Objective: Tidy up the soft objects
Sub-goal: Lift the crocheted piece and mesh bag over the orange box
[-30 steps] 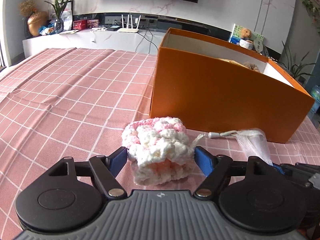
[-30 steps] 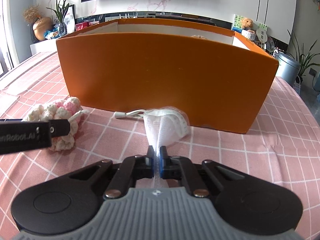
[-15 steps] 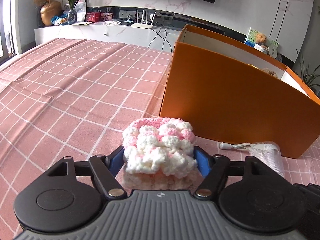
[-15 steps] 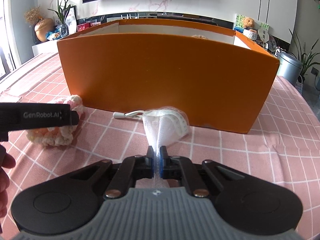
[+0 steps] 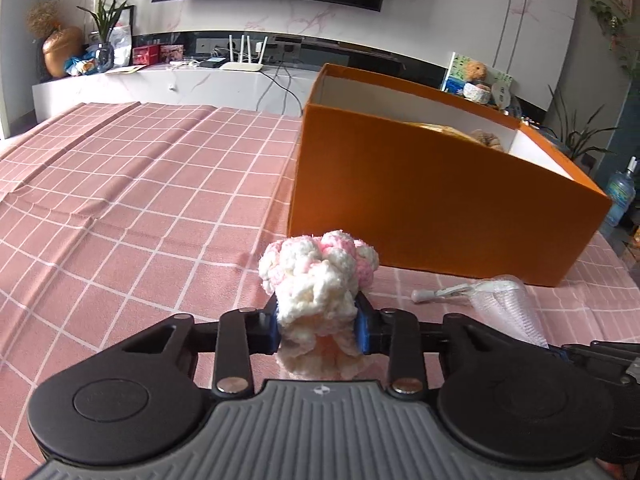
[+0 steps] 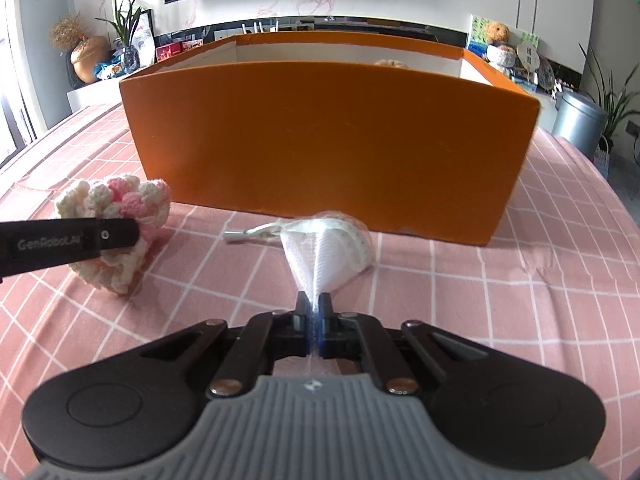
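Left tongs (image 5: 318, 326) pinching the pink-and-white crochet piece (image 5: 318, 280): blue pads squeeze it on both sides, yarn bulges above and below the grip. In the right wrist view the same crochet piece (image 6: 116, 220) sits at left, near the left end of the orange box (image 6: 320, 144), with the left tongs' black finger (image 6: 72, 242) across its front. Its underside looks to be at or just above the surface; can't tell if it's touching.

Right tongs (image 6: 315, 312) pressed together on the near end of the white mesh pouch (image 6: 328, 248). Mesh fans out from the pinch toward the box; far end lies on the pink checked tablecloth (image 6: 520, 300) just in front of the box's near wall. A white drawstring with a small end cap (image 6: 248, 234) trails left from the pouch, flat on the cloth. In the left wrist view the mesh pouch (image 5: 506, 304) is at right, near the box's front wall, cord pointing left.

Orange box (image 5: 440, 196) is open-topped, white inside, standing on the surface at the far side of both items. A tan fuzzy item (image 5: 486, 138) and something yellowish peek over the rim at the box's right end; too hidden to identify.

Crochet piece and pouch are apart, the crochet piece to the left.
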Demonstrator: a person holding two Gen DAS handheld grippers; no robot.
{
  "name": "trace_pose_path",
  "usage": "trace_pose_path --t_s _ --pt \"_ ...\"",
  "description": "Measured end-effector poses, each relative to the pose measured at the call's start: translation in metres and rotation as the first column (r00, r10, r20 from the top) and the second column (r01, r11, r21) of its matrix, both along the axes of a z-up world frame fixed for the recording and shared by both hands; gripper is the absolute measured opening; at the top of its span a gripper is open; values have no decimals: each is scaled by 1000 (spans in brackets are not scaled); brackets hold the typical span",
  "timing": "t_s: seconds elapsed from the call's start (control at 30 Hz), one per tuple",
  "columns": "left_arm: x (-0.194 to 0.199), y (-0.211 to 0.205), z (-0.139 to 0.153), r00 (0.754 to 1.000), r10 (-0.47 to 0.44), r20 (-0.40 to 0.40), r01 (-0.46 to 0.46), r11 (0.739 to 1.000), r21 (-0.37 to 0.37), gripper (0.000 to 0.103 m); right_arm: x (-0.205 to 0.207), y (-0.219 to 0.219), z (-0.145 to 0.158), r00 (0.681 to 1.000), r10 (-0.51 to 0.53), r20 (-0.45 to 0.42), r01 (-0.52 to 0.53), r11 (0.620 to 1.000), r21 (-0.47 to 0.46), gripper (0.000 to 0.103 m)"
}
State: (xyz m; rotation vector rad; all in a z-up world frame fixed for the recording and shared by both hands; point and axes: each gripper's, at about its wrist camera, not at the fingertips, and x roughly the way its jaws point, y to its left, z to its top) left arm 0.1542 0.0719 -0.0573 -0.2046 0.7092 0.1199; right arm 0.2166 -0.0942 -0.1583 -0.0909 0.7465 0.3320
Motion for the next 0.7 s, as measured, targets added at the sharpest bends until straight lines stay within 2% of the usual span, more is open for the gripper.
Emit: trace_pose_path --t_s 0.27,0.7 --pt "-19 -15 19 998 -66 22 67 998 -4 36 -18 -14 23 1000 -1 25 1 999 35 0" --pt "-30 -30 74 985 -138 105 138 990 6 36 -46 -51 92 992 -22 128 7 993 116 0"
